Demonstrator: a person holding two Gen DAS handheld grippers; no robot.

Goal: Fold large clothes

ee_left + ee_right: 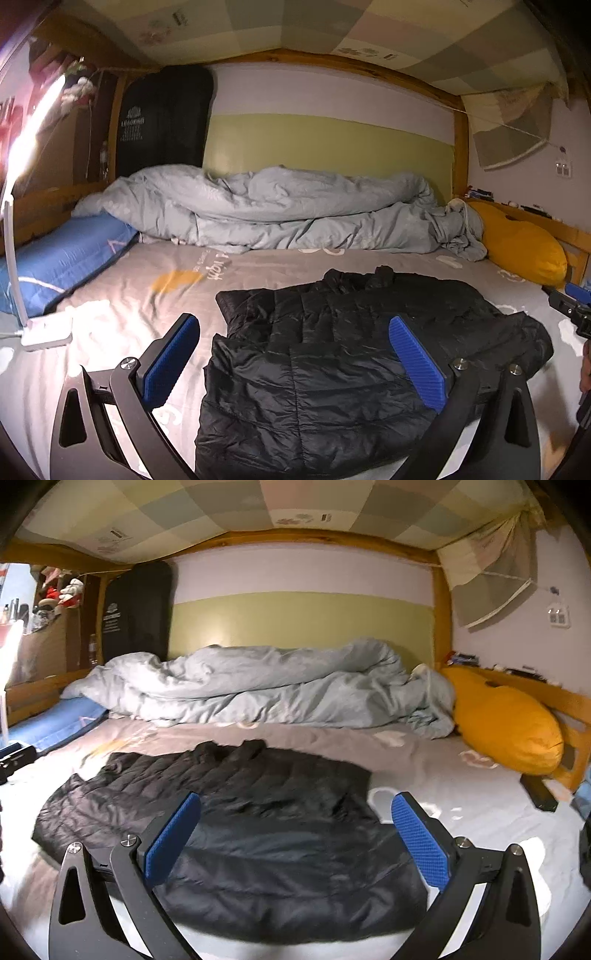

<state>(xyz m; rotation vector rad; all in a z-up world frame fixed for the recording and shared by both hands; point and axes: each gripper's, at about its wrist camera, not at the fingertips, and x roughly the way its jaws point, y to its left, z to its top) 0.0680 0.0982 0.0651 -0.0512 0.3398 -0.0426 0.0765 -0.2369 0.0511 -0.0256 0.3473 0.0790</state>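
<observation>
Nearest the lens, the left claw [295, 358] stands spread wide with nothing between its blue pads, hanging above the black jacket [354, 365] rather than gripping it; the right claw [295, 834] is spread just as wide and equally empty, poised over the jacket's other side. The jacket lies on the grey bed sheet [122, 321], already doubled into a rough block with a sleeve or hem laid over the body, so the fold looks well along and both claws seem to hang clear to leave it undisturbed; whether another fold is needed I cannot tell. To the left a white lamp [44, 332] rests on the sheet, probably set there to light the work. Farther back a blue pillow [70, 254] and a yellow pillow [506, 720] sit at the sides; a grey duvet [258, 686] is bunched against the far wall, apparently pushed there to free folding space.
</observation>
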